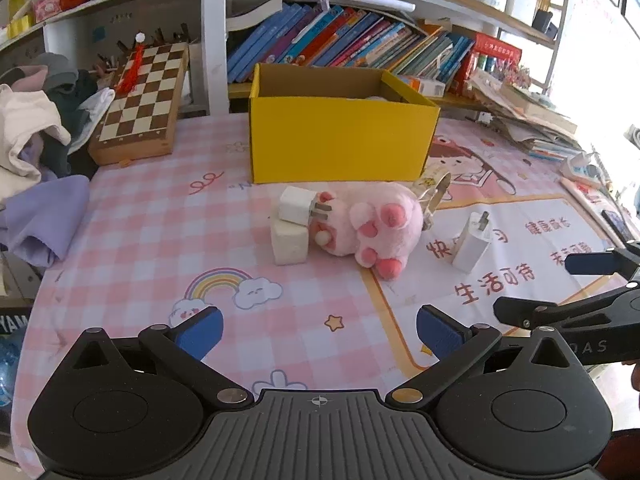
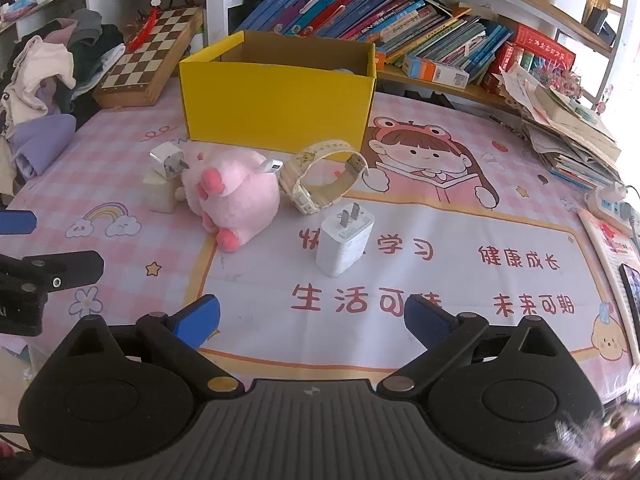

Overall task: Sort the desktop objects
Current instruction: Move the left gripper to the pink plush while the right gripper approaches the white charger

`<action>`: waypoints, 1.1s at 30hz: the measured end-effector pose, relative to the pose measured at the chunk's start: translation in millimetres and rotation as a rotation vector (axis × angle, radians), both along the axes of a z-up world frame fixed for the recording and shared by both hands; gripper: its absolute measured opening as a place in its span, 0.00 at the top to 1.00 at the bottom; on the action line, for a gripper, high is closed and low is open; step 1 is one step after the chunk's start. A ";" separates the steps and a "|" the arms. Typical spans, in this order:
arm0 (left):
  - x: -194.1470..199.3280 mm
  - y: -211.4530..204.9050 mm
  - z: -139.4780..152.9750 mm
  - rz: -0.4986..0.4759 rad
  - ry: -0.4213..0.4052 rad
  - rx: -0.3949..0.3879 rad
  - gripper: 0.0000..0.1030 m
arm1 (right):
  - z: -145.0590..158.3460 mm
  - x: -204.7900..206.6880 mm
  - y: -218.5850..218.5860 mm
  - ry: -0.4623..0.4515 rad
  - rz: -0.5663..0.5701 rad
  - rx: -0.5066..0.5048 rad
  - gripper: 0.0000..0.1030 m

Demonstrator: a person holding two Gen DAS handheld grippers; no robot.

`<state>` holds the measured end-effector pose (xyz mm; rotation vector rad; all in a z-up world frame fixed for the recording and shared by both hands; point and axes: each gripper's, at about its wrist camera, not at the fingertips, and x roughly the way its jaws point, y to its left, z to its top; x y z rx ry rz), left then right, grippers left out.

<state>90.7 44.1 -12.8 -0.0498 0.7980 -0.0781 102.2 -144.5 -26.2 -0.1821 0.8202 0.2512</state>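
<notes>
Right wrist view: right gripper (image 2: 312,320) spread wide and empty, hovering short of the upright white charger (image 2: 346,240) on the mat. Left gripper (image 1: 320,334) likewise released, holding nothing. Further back, just before the yellow box (image 2: 276,100): pink plush (image 2: 236,196), watch (image 2: 320,180), two more white plugs (image 1: 292,220) (one stacked on the other). Probably the approach step; next, advance, straddle the charger, close, lift toward the box.

Desk mat (image 2: 400,240) reads 生活可待, 未来可期, 健康成长.
</notes>
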 end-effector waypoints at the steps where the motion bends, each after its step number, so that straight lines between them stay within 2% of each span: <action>1: 0.8 0.8 0.1 0.003 -0.001 -0.002 0.00 | 0.3 2.1 0.2 -0.001 0.001 0.001 0.03; 15: 19.1 -5.2 -4.0 -0.001 0.016 0.010 0.00 | -3.8 28.3 0.7 0.029 0.029 -0.012 0.10; 24: 36.0 -4.5 -5.3 0.034 0.019 0.012 0.00 | -5.5 53.8 -5.5 0.048 0.030 -0.004 0.10; 33: 53.8 -14.8 -4.1 0.013 -0.006 0.024 0.01 | -10.0 81.1 -6.1 0.072 0.075 -0.008 0.19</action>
